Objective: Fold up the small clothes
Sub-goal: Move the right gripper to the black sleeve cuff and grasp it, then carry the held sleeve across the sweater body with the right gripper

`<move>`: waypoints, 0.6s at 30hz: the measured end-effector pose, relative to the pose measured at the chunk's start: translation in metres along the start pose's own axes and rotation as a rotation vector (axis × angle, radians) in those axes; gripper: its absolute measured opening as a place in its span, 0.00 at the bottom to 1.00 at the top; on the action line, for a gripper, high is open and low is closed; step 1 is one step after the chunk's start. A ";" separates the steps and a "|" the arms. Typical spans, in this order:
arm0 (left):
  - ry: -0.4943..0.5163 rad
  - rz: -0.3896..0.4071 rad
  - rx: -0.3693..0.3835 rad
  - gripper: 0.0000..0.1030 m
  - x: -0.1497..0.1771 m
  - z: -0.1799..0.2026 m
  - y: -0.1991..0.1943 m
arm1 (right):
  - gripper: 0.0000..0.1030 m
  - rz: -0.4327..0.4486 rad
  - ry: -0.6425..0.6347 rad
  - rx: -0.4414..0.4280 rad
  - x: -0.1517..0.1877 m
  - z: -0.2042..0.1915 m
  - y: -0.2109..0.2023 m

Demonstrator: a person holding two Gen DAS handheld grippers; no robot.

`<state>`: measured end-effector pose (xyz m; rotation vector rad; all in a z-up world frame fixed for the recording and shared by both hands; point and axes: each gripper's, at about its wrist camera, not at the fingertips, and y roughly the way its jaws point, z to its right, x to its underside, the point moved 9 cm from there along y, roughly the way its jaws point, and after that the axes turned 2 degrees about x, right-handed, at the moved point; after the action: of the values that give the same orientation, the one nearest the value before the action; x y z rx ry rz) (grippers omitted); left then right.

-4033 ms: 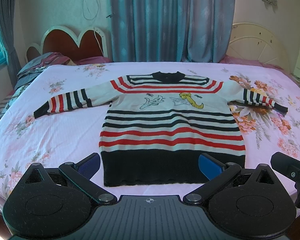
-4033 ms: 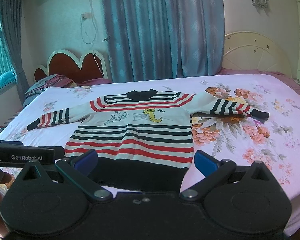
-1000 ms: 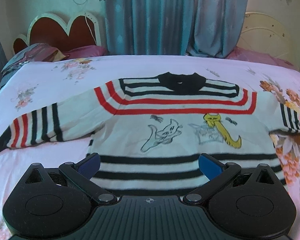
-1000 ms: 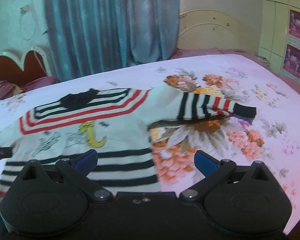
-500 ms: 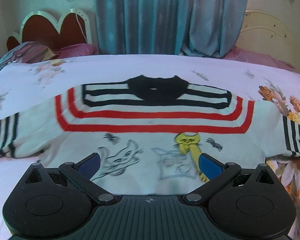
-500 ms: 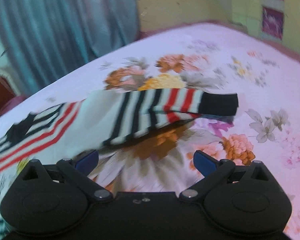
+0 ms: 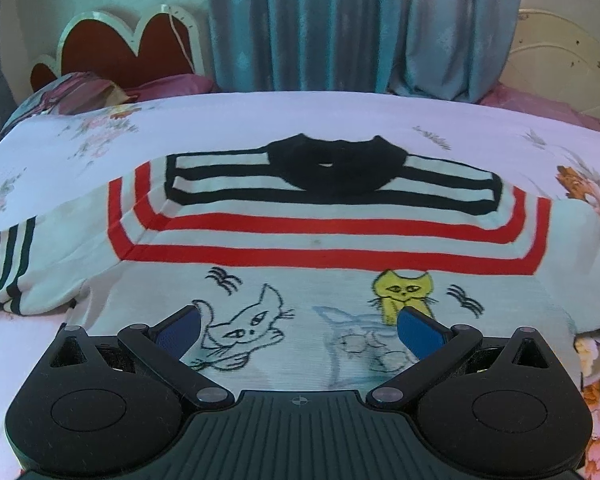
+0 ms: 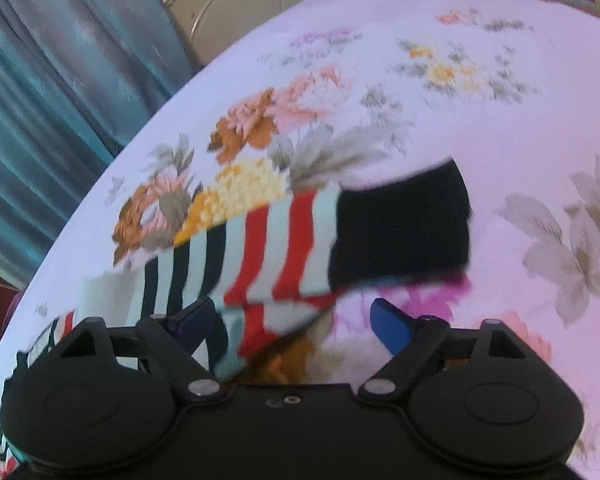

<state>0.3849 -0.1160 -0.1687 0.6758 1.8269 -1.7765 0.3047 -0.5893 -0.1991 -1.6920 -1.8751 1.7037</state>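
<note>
A small striped sweater (image 7: pixel 300 240) lies flat, front up, on the bed, with a black collar (image 7: pixel 336 164), red and black stripes and cat drawings. My left gripper (image 7: pixel 300 332) is open and empty, low over the sweater's chest. My right gripper (image 8: pixel 296 324) is open over the sweater's right sleeve (image 8: pixel 284 248), whose black cuff (image 8: pixel 404 232) lies just ahead of the fingers. The lower edge of the sleeve sits between the open jaws. The view is blurred.
The bed has a pink floral sheet (image 8: pixel 500 100). A red heart-shaped headboard (image 7: pixel 128 48) and pillows (image 7: pixel 76 92) are at the far left. Blue curtains (image 7: pixel 360 20) hang behind the bed.
Both grippers have moved forward and down. The left went from the hem up to the chest. The right swung right and closed in on the right sleeve's cuff.
</note>
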 end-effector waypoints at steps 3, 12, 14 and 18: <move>-0.013 -0.004 -0.009 1.00 0.001 -0.008 0.004 | 0.49 0.016 0.033 0.004 -0.009 0.002 0.008; -0.042 -0.039 0.009 1.00 -0.003 -0.026 0.016 | 0.15 0.117 -0.116 0.023 -0.018 -0.018 0.000; -0.053 -0.029 0.021 1.00 -0.008 -0.031 0.014 | 0.15 0.165 -0.212 -0.009 -0.016 -0.047 -0.014; -0.070 0.005 0.041 1.00 -0.022 -0.049 0.006 | 0.15 0.209 -0.403 -0.142 0.008 -0.132 -0.043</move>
<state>0.4044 -0.0675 -0.1576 0.6251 1.7450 -1.8160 0.3641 -0.4889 -0.1229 -1.7533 -2.0869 2.1807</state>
